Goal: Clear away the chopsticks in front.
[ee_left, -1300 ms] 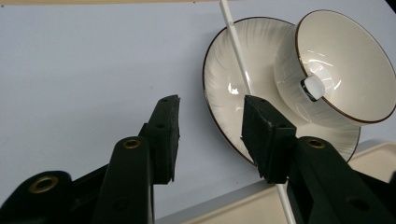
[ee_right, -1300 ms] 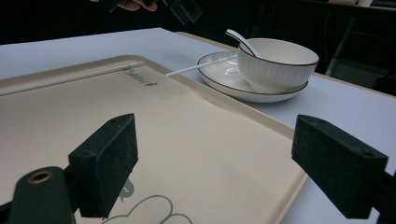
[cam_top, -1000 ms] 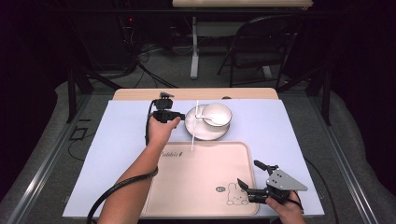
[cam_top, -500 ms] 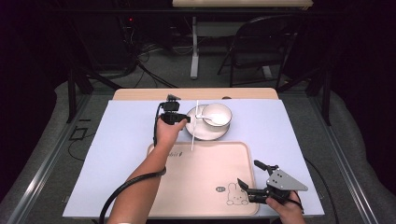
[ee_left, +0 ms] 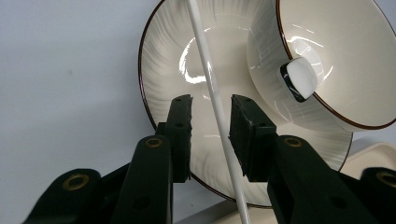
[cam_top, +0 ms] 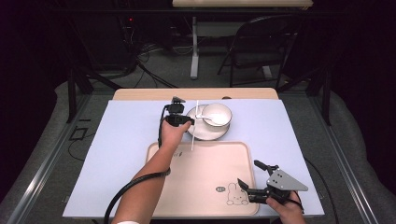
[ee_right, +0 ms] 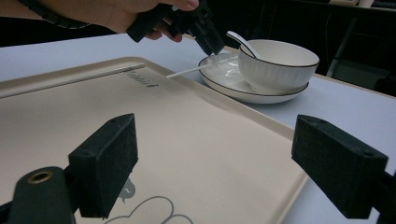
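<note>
A white chopstick (cam_top: pixel 194 135) lies across the rim of a white plate (cam_top: pixel 201 133) and onto the beige tray (cam_top: pixel 205 186). A white bowl (cam_top: pixel 219 112) with a spoon (cam_top: pixel 211 119) in it stands on the plate. My left gripper (cam_top: pixel 189 120) hangs over the plate's left side. Its jaws have just been closing, and the chopstick (ee_left: pixel 205 60) runs between them with a thin gap at each pad. My right gripper (cam_top: pixel 248 172) is open over the tray's front right corner, nothing between its jaws.
A pale blue mat (cam_top: pixel 126 149) covers the table. A rabbit drawing (cam_top: pixel 236 196) marks the tray near my right gripper. Beyond the table's far edge stand a folding chair (cam_top: pixel 252 51) and a table leg (cam_top: pixel 194 46), with cables on the floor.
My left hand has moved right and down to the plate. Its jaws have narrowed around the chopstick. The right hand has stayed put.
</note>
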